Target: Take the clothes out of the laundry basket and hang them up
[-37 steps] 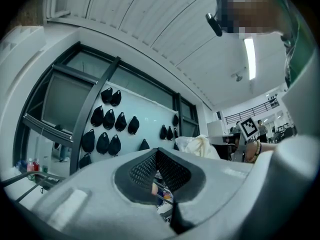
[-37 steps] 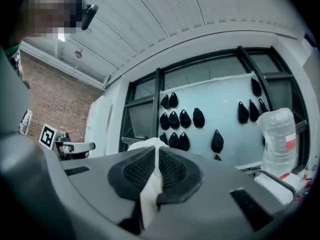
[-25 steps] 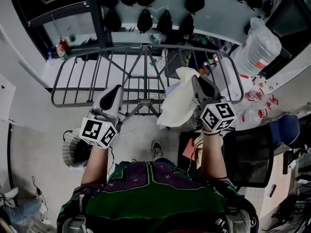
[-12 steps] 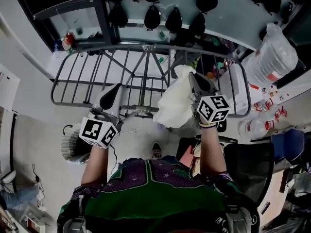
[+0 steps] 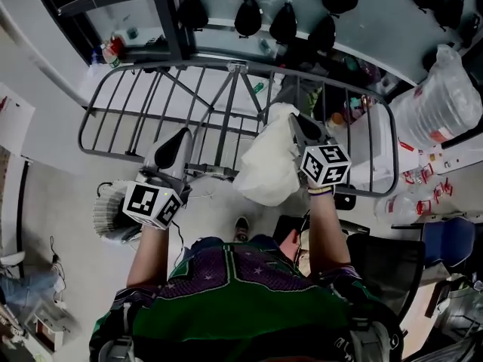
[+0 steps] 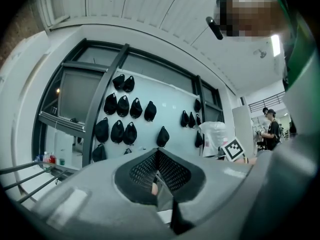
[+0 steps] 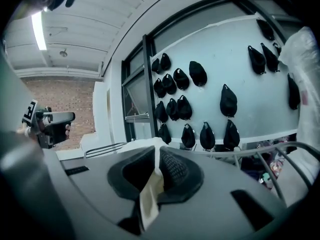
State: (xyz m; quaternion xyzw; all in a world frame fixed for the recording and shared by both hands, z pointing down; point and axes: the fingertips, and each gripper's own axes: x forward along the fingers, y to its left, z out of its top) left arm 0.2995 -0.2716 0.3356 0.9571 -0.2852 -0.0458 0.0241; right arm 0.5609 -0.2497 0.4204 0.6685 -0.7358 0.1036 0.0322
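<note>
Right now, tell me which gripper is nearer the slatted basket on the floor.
Left. The left gripper hangs right by the basket; the right gripper, shut on the white cloth, is off to its right.

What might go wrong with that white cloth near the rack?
The right hand-held gripper pinches only a thin edge of the white cloth, so it may slip out and fall. The cloth hangs bunched, and the left hand-held gripper is shut and empty, so the cloth could land crumpled on the drying rack.
</note>
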